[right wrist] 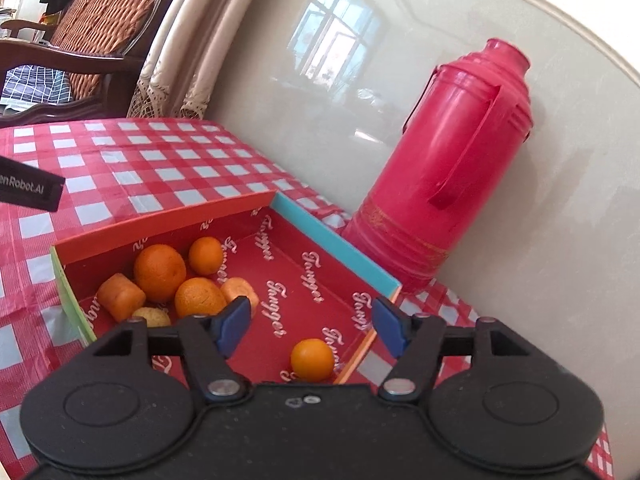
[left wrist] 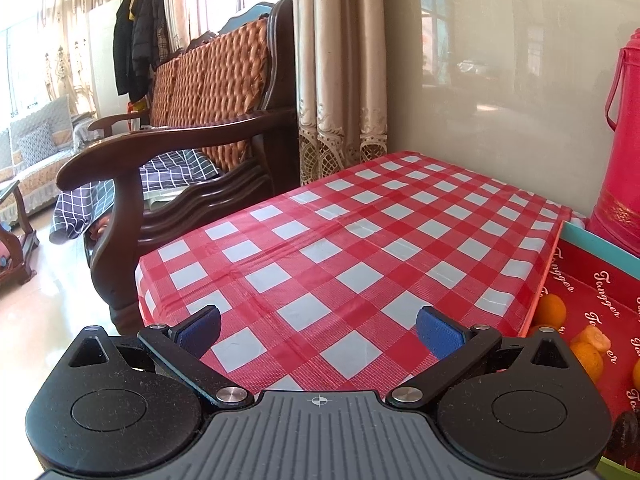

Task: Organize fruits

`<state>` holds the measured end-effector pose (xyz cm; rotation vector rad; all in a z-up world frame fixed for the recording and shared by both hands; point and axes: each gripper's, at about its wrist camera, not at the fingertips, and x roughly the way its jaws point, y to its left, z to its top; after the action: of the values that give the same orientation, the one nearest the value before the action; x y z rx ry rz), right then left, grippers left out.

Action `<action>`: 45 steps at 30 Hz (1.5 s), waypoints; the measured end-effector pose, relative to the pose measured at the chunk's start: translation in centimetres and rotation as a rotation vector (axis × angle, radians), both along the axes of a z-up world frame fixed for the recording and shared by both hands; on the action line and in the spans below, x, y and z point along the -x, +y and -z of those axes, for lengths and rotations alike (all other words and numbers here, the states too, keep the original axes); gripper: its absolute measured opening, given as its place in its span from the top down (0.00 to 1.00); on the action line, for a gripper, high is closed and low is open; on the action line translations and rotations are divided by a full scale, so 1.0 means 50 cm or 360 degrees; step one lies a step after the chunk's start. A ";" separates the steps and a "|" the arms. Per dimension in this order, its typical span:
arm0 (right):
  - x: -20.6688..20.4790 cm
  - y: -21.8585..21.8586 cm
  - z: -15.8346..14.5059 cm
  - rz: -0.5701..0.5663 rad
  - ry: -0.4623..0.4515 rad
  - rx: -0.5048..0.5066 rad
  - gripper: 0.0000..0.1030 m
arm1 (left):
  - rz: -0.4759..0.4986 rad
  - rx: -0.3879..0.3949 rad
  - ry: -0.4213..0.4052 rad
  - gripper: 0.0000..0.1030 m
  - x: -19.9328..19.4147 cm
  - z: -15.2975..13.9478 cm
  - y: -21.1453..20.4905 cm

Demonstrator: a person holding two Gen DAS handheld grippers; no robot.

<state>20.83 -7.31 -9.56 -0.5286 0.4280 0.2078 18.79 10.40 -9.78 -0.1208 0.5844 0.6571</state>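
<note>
A red cardboard box [right wrist: 304, 224] with a turquoise rim sits on the checked table. Inside it lie several oranges [right wrist: 160, 272], a carrot piece [right wrist: 120, 296], a small potato [right wrist: 152, 316] and one lone orange [right wrist: 312, 360] near the front right corner. My right gripper [right wrist: 310, 326] is open and empty, hovering just above the box's near side. My left gripper [left wrist: 318, 332] is open and empty over bare tablecloth, left of the box [left wrist: 592, 280], where oranges [left wrist: 552, 308] show at the right edge. Part of the left gripper's body [right wrist: 28, 190] shows in the right wrist view.
A tall red thermos [right wrist: 444, 172] stands against the glossy wall behind the box, and also shows in the left wrist view [left wrist: 624, 140]. The red-and-white checked tablecloth [left wrist: 340, 240] covers the table. A wooden armchair [left wrist: 192, 148] with an orange cushion stands left of the table.
</note>
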 end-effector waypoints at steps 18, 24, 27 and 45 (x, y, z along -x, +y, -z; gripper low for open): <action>0.099 -0.108 -0.059 0.0219 -0.0121 -0.0181 0.25 | 0.0367 -0.0060 0.0009 0.00 -0.003 -0.016 -0.121; 0.151 -0.168 -0.055 0.0343 -0.0059 -0.0340 0.22 | 0.0538 -0.0127 0.0022 0.00 0.036 -0.019 -0.175; 0.180 -0.195 -0.051 0.0413 -0.0005 -0.0446 0.21 | 0.0604 -0.0145 0.0034 0.00 0.074 -0.022 -0.190; 0.389 -0.171 -0.171 0.0543 -0.0024 -0.0836 0.06 | 0.0837 -0.0069 -0.0084 0.00 0.354 -0.247 -0.151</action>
<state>1.38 -15.86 -1.03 0.0611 0.4225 -0.0167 1.09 2.82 2.55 0.0572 0.5215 0.1551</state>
